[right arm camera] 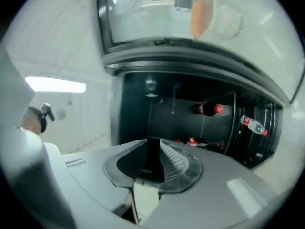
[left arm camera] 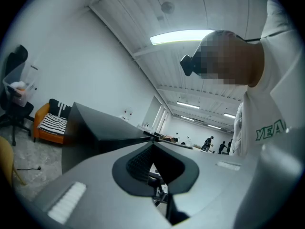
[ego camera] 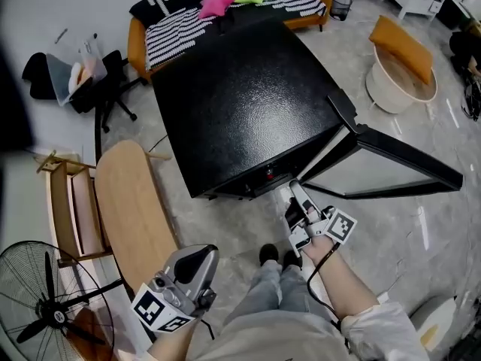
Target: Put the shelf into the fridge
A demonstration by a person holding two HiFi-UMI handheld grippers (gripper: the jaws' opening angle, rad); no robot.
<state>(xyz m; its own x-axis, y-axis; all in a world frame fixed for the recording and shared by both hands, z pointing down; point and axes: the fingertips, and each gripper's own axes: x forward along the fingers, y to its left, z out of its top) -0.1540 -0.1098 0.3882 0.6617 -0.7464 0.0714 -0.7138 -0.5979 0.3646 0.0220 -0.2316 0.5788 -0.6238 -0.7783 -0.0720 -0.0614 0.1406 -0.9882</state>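
The fingers [right arm camera: 176, 163] of the right gripper [ego camera: 291, 190] are pressed together on nothing, as are the left gripper's [left arm camera: 153, 144]. The shelf [right arm camera: 234, 120] is judged already seated in the fridge [ego camera: 240, 104], shown with the bottles [right arm camera: 208, 109] only by the right gripper view; these could be toppled by a careless reach.

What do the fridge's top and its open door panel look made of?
Fridge top: black painted sheet metal, probably, with a pebbled semi-gloss finish that scatters light.
Door: clear panel, glass or plastic, in a black frame; the floor shows through it.
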